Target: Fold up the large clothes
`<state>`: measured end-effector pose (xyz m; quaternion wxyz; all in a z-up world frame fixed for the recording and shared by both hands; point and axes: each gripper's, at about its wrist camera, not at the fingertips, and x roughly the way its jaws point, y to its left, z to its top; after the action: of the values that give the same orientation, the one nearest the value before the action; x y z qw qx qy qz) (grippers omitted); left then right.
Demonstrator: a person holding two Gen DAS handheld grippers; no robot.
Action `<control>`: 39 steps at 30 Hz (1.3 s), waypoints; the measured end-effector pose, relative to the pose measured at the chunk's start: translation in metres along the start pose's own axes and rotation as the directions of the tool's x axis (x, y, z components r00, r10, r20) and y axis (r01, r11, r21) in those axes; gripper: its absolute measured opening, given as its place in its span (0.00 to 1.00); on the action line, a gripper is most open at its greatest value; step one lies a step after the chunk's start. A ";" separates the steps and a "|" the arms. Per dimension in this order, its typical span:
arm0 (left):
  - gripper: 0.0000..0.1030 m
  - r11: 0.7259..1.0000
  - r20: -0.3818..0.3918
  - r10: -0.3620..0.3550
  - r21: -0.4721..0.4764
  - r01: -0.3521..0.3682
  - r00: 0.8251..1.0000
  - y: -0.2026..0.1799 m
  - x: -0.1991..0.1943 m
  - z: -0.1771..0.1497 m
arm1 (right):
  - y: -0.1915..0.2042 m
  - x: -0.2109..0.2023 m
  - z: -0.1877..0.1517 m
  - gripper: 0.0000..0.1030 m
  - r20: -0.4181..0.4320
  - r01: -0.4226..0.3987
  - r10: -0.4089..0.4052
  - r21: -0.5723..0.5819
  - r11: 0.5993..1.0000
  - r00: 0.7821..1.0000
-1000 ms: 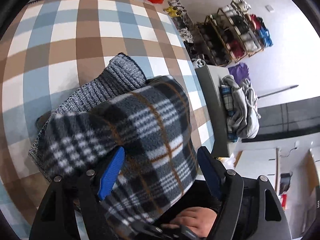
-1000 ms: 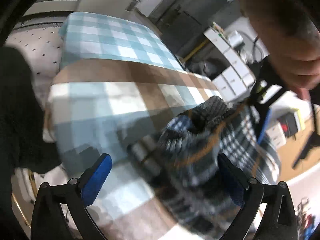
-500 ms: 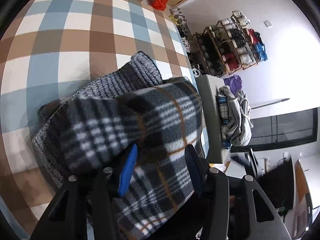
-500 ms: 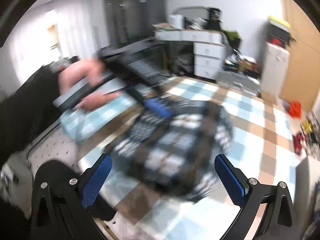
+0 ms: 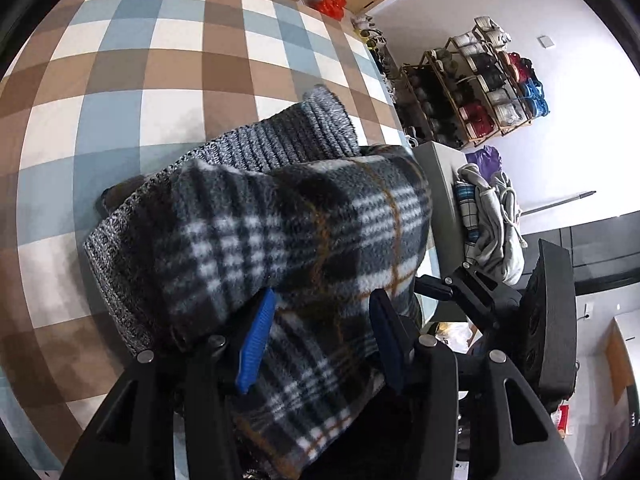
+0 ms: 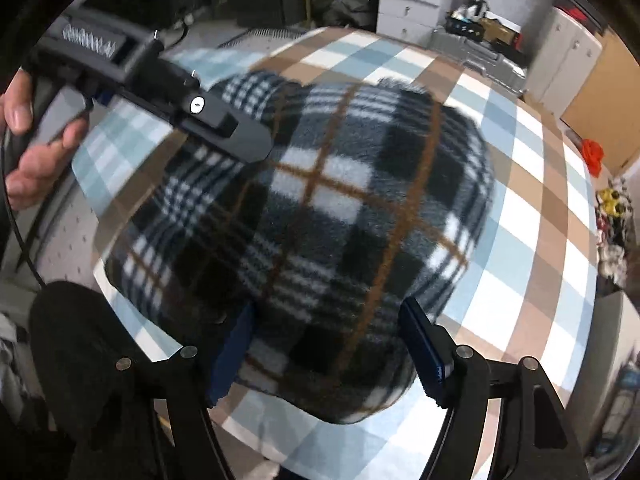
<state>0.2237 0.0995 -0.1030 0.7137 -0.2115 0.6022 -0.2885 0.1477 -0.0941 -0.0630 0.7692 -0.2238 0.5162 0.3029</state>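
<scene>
A dark plaid fleece (image 5: 320, 220) lies bundled on a grey knit sweater (image 5: 280, 140) on the checked tablecloth (image 5: 120, 80). My left gripper (image 5: 320, 340) is shut on the near edge of the fleece, its blue pads pressing the cloth from both sides. In the right wrist view the fleece (image 6: 340, 200) fills the middle. My right gripper (image 6: 328, 352) looks down over it, and its jaws are closing with the near fold between them, not visibly pinched. The left gripper (image 6: 224, 128) reaches into the fleece from the upper left, held by a hand (image 6: 36, 160).
A shoe rack (image 5: 472, 92) stands against the wall past the table's far right. A grey cabinet (image 5: 440, 168) beside the table holds a pile of clothes (image 5: 492, 224). White drawers (image 6: 412, 0) and a silver case (image 6: 480, 56) stand beyond the far end.
The left jaws closed onto the fleece edge and stayed there. The right gripper swung round from the side to above the bundle, and its jaws have narrowed around the near fold.
</scene>
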 end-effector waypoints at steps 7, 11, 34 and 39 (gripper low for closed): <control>0.36 0.999 0.049 -0.013 -0.031 0.014 0.999 0.014 -0.006 -0.005 | 0.002 0.019 0.009 0.74 -0.030 0.002 -0.002 -0.021 1.000 1.000; 0.36 0.999 0.046 0.010 -0.044 -0.008 0.999 0.008 -0.014 -0.012 | 0.001 0.017 0.009 0.76 -0.037 0.006 -0.006 -0.004 1.000 0.999; 0.62 0.980 0.156 0.199 0.001 -0.201 0.967 -0.002 0.005 -0.091 | -0.007 0.010 0.013 0.91 -0.024 -0.065 0.067 0.080 0.995 0.997; 0.61 0.989 0.198 0.150 -0.028 -0.148 0.969 0.015 0.001 -0.093 | -0.001 0.029 0.031 1.00 -0.098 -0.006 0.015 0.090 0.996 0.995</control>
<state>0.1346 0.1146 -0.1306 0.7887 -0.1981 0.5438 -0.2076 0.1770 -0.0682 -0.0787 0.7504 -0.2011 0.5679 0.2720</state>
